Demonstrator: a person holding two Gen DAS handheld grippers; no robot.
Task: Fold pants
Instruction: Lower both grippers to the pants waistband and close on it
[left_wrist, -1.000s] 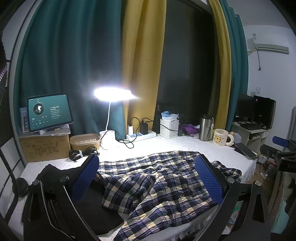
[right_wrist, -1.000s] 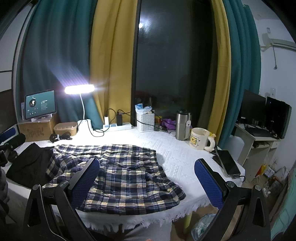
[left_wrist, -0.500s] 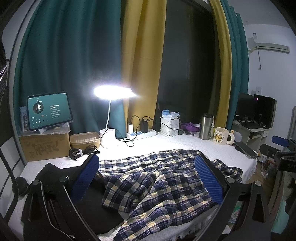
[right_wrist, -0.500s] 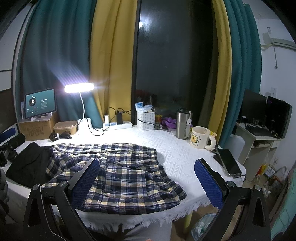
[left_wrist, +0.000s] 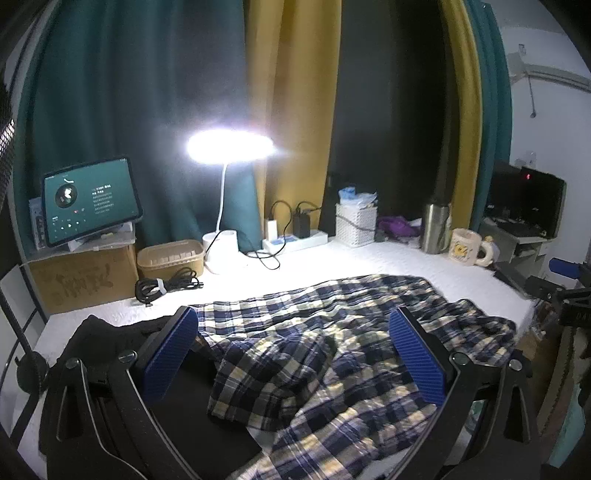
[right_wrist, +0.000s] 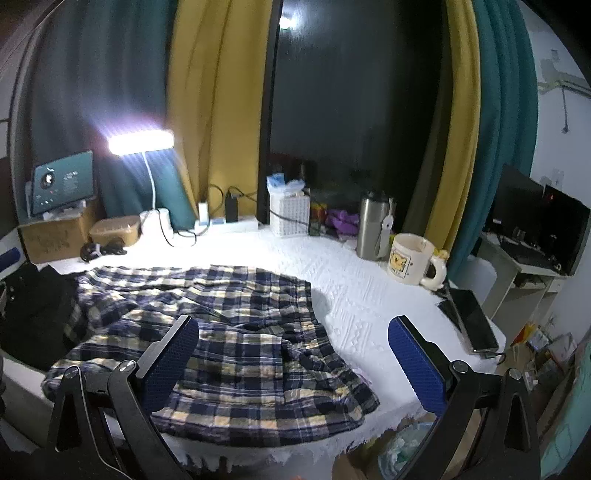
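Plaid pants (left_wrist: 332, 354) spread rumpled across a white textured tablecloth (right_wrist: 373, 295), navy and cream checks, creased and bunched rather than flat, one edge reaching the near rim of the table in the right wrist view. Left gripper (left_wrist: 295, 354) held above the cloth with jaws spread wide, blue ribbed pads (left_wrist: 417, 358) apart and nothing between them but the pants below. Right gripper (right_wrist: 293, 363) likewise wide open and empty, left finger over the plaid fabric, right finger over bare tablecloth near the table's right end. Black garment (left_wrist: 110, 339) lying at the left end of the pants, touching or overlapping them — exact edge hard to tell in the shadow. Lit desk lamp (left_wrist: 231, 146) glaring toward the back, white base beside a beige container (left_wrist: 171, 254) and a coiled black cable (left_wrist: 166, 286). Tablet (left_wrist: 90, 201) with a lit screen propped on a cardboard box (left_wrist: 85, 275) at far left. Power strip (left_wrist: 295, 240) with plugged chargers against the curtain, then a white woven basket (right_wrist: 290, 214), a steel tumbler (right_wrist: 373, 229) and a cream mug (right_wrist: 413, 260) with a yellow cartoon print. Dark smartphone (right_wrist: 474, 321) lying near the right table edge, well apart from the pants. Teal and mustard curtains (right_wrist: 454, 129) framing a dark window behind — a black monitor (right_wrist: 535, 218) on a small desk at far right.
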